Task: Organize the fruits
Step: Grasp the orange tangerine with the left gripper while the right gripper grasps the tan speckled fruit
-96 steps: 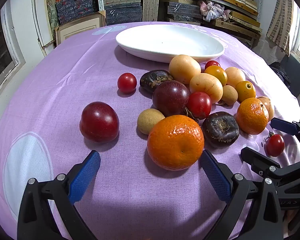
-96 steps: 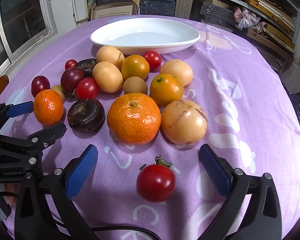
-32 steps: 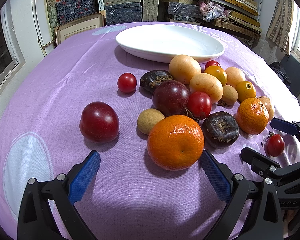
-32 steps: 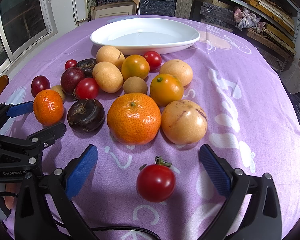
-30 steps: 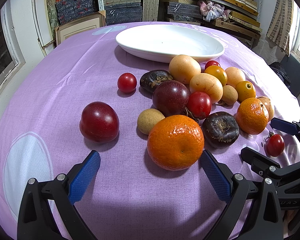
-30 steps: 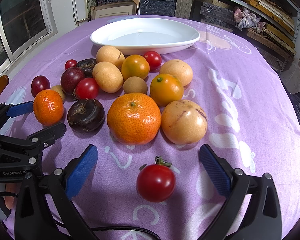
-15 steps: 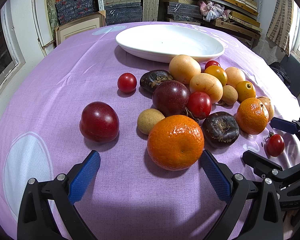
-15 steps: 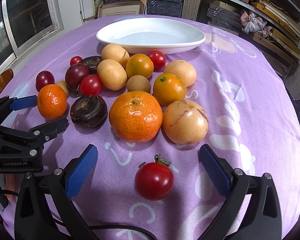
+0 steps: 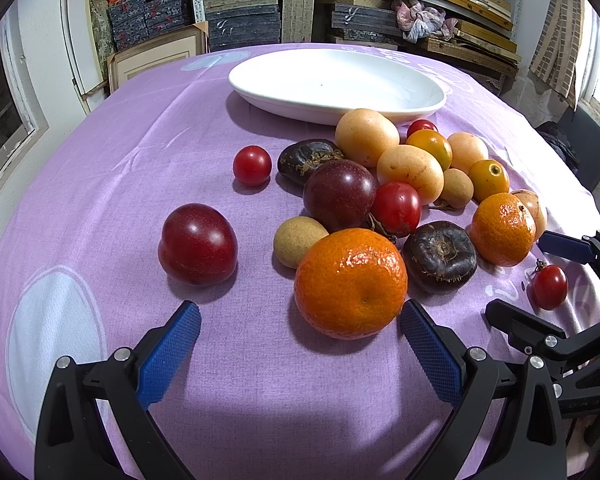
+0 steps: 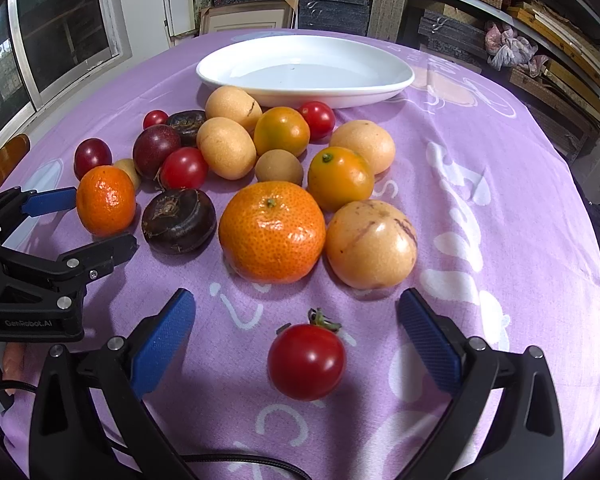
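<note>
- The right gripper [image 10: 296,328] stands wide open and holds nothing; its blue pads flank a tomato [image 10: 306,361] that lies between them, nearer the wrist, touching neither pad. That framing suggests the tomato is the intended first pick.
- The left gripper [image 9: 300,334] is likewise spread wide and empty. An orange [image 9: 351,282] sits at 1 o'clock from the gap, just beside the right-hand pad, so a short push forward would probably bracket it.
- At 11 o'clock of the left gripper a plum [image 9: 198,244] lies alone, apart from the heap.
- The other fruit is bunched at 12 to 1 o'clock on the purple cloth [image 9: 120,152], several pieces touching, so edge pieces look the easiest to take.
- The white dish [image 10: 304,70] lies beyond the heap at 12 o'clock, with nothing in it, most likely where the fruit is to go; no sorting is done yet.
</note>
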Motion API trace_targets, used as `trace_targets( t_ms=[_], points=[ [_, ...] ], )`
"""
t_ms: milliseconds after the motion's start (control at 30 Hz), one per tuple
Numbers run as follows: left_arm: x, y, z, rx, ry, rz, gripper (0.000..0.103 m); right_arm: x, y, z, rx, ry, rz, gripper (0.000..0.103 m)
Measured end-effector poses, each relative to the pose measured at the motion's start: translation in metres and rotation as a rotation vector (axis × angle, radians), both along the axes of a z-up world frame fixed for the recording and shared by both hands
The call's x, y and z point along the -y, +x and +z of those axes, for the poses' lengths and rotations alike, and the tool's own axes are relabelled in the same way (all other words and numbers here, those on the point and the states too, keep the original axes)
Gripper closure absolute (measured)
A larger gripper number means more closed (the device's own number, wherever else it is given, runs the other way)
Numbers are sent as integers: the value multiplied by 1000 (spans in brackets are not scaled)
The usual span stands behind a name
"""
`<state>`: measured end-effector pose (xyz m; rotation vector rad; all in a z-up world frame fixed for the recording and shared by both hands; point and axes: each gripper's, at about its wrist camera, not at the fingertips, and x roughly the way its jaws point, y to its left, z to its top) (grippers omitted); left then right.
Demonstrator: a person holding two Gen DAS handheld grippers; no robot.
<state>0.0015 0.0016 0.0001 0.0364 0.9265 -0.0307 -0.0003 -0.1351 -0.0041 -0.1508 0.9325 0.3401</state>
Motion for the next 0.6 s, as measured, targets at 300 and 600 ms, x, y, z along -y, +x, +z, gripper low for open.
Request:
trace_targets(
  t_ms=[300, 600],
  points=[
    [-8, -4, 1, 0, -22, -61, 3, 19, 3, 5, -5, 113, 15, 4],
    [-21, -1, 9, 37, -56, -57, 4, 25, -11, 29, 124, 97, 55, 4]
  ],
)
